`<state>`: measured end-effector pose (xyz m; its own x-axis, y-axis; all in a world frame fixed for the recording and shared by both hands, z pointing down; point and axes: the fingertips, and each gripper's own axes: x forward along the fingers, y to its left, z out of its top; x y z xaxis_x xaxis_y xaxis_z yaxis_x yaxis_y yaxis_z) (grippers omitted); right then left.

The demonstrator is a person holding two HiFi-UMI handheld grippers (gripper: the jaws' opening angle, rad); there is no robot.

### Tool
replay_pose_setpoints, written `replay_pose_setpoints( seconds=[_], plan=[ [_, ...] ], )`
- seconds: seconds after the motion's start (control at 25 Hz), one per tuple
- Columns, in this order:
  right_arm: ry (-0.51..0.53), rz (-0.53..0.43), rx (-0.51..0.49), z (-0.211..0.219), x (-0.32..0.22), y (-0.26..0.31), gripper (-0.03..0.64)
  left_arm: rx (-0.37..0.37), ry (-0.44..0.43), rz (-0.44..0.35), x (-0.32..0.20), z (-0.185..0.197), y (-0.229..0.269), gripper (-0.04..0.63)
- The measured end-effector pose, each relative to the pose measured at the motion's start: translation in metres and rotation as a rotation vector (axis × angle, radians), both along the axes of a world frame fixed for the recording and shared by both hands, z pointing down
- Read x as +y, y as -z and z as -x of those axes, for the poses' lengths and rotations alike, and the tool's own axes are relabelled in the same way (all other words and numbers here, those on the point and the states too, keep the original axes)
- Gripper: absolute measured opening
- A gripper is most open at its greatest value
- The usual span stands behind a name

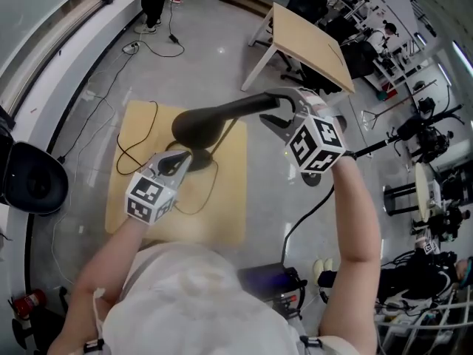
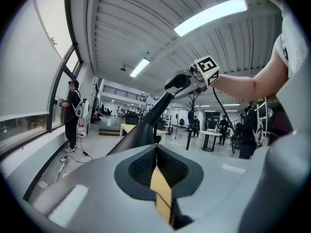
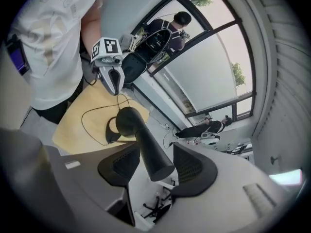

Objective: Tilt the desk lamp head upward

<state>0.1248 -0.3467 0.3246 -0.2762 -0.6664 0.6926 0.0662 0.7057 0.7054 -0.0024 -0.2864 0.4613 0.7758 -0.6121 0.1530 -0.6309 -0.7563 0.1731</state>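
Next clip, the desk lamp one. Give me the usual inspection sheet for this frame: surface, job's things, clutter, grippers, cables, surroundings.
surface: pale wooden table on a grey floor.
job's things: black desk lamp standing on the table.
clutter: nothing seen on the table.
grippers: left gripper shut, by the lamp's base; right gripper open, lamp head end between its jaws, pads not pressing.
cables: thin black cable looped on the table; another cable on the floor.
surroundings: second table, person by the window.

Overhead plus gripper views; common lamp point(image 1: 214, 120)
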Motion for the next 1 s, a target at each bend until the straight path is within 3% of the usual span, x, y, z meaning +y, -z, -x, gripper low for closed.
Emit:
replay_pose_setpoints(
  seconds=[0.16, 0.52, 1.0],
  plan=[
    [-0.018, 0.012, 0.110, -0.014, -0.016, -0.006, 0.258, 0.001, 0.000, 0.010, 0.002, 0.001, -0.004, 0.002],
    [0.008, 0.017, 0.402, -0.032, -0.027, -0.028, 0.263, 0.009, 0.028, 0.034, 0.004, 0.012, -0.016, 0.002],
    [0.024, -0.077, 0.445, -0.032, -0.031, -0.030, 0.245, -0.004, 0.042, 0.032, -0.005, 0.021, -0.013, 0.002]
  ],
)
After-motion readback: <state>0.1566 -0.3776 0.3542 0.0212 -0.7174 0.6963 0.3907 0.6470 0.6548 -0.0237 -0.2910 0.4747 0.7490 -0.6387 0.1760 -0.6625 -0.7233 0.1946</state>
